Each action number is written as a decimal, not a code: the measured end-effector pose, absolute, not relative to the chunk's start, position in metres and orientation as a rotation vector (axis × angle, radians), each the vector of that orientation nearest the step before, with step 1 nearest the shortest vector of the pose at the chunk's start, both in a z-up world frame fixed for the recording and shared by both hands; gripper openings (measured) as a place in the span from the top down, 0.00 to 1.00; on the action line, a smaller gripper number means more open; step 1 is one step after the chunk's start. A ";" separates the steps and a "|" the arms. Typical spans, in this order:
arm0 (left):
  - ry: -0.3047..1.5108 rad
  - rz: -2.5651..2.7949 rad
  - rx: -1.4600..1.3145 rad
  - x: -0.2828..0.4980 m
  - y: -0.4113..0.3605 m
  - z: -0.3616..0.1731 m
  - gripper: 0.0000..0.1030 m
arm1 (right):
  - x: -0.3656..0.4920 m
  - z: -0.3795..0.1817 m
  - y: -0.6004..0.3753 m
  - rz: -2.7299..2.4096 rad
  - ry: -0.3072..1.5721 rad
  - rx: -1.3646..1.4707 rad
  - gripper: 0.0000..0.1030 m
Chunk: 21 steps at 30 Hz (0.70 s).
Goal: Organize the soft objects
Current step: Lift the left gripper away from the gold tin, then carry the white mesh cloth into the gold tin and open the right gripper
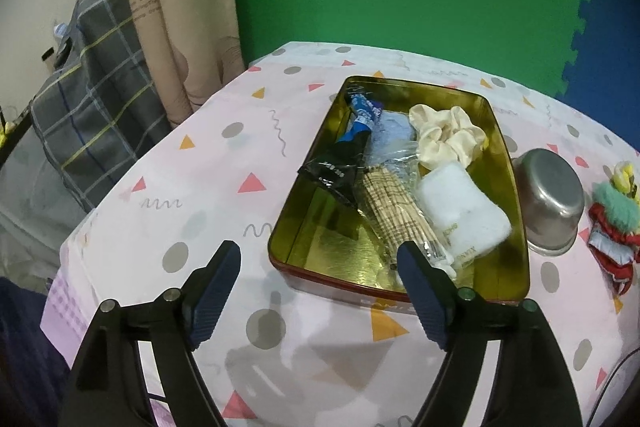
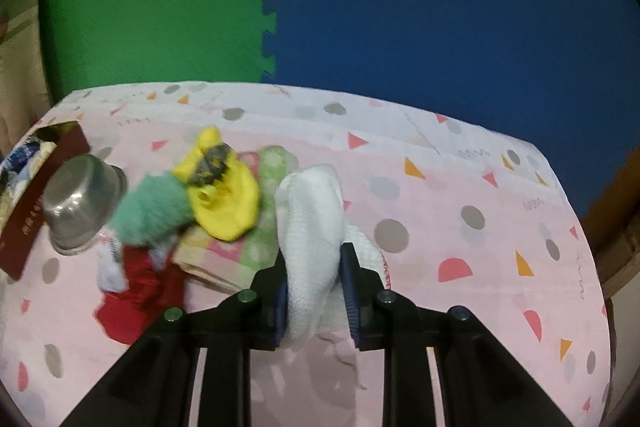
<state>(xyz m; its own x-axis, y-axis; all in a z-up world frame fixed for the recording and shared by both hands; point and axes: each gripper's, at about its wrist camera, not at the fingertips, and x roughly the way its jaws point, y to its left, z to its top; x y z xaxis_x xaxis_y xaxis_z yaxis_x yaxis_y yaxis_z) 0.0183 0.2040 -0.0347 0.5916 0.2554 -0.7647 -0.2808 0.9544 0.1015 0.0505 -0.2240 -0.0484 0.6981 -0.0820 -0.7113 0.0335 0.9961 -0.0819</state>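
**A:** White cloth (image 2: 310, 203) pinched between the pads of the right claw (image 2: 314, 255). Clenched firmly on it by the look, with the loose end draped forward past the fingertips.

**B:** And the left claw (image 1: 318, 251)?

**A:** Spread wide, holding nothing. Poised above the near edge of the gold tin (image 1: 416, 83), most of the tin lying ahead and a little to the right.

**B:** Step in hand, then?

**A:** Probably the carry: one soft piece gripped, not yet in the tin. More waiting ahead-left of the right claw: yellow sock (image 2: 228, 199), green fluffy piece (image 2: 152, 211) and red piece (image 2: 136, 303), heaped on a checked towel (image 2: 256, 247) just left of the fingertips.

**B:** Already packed?

**A:** Cream scrunchie (image 1: 448, 131), white sock (image 1: 464, 211), plaid bundle (image 1: 396, 211) in clear wrap and dark packet (image 1: 344, 163), all inside the tin, ahead of the left claw.

**B:** Next move?

**A:** Likely a swing leftward from the right claw's side, over the upturned steel bowl (image 2: 80, 199) sitting between pile and tin. Bowl touching the tin wall or only beside it: cannot tell. Calls for height enough to clear bowl and rim, or the hanging end may snag. Bare gold floor nearest the left claw, so a good place to release.
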 end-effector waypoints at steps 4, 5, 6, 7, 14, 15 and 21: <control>0.872 0.334 -0.039 0.017 0.208 -0.033 0.23 | 0.046 -0.033 -0.209 -0.033 0.762 -0.046 0.77; 0.870 0.339 -0.041 0.016 0.209 -0.033 0.23 | 0.045 -0.028 -0.205 -0.023 0.751 -0.038 0.77; 0.867 0.344 -0.046 0.016 0.210 -0.033 0.23 | 0.044 -0.023 -0.200 -0.006 0.740 -0.030 0.77; 0.864 0.349 -0.050 0.016 0.211 -0.032 0.22 | 0.043 -0.018 -0.194 0.013 0.730 -0.023 0.77; 0.837 0.393 -0.069 0.013 0.220 -0.028 0.21 | 0.046 0.010 -0.142 0.161 0.689 -0.005 0.77; 0.836 0.398 -0.080 0.013 0.222 -0.028 0.21 | 0.046 0.012 -0.133 0.185 0.687 -0.003 0.77; 0.844 0.426 -0.093 0.013 0.228 -0.029 0.21 | 0.053 0.017 -0.068 0.324 0.703 -0.023 0.77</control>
